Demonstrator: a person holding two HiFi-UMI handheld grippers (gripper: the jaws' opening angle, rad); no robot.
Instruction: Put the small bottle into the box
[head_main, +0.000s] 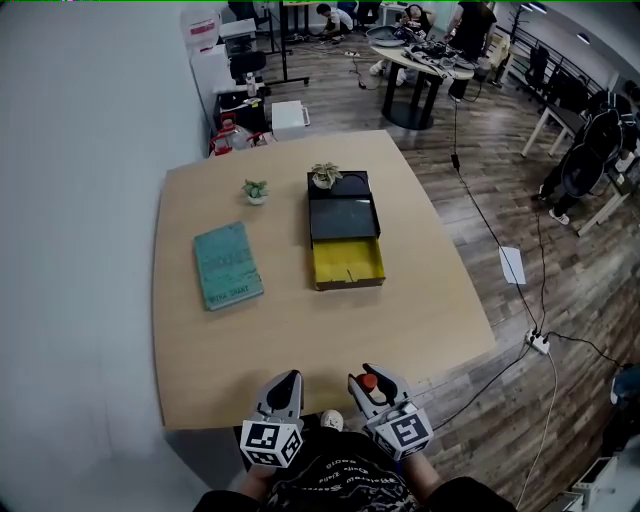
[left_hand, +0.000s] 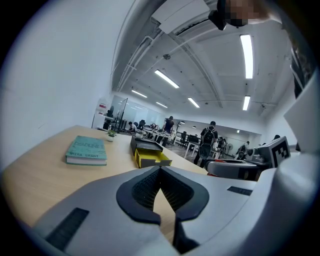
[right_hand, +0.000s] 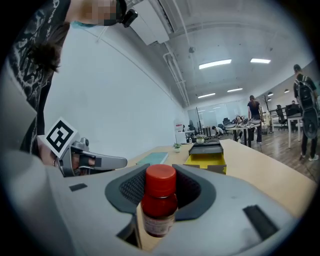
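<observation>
1. My right gripper was pinching the bottle; its jaws pressed on the body from both sides.
2. The bottle stood upright in that grip, red cap on top, a pale label low on its dark body.
3. My left gripper was pressed together at the tips, with nothing between the pads.
4. Both grippers sat side by side at the near edge of the table, the left just beside the right, and both pointed toward the far side.
5. The box lay well apart from the bottle, past the middle of the table and ahead of the right gripper.
6. The box was black, and its yellow drawer was pulled out toward me and lay open.
7. A plant sat on the far end of the box.
8. A teal book lay flat to the left of the box, apart from it.
9. A second, smaller plant stood on the table beyond the book.
10. I could not read the bottle's label in either view.
</observation>
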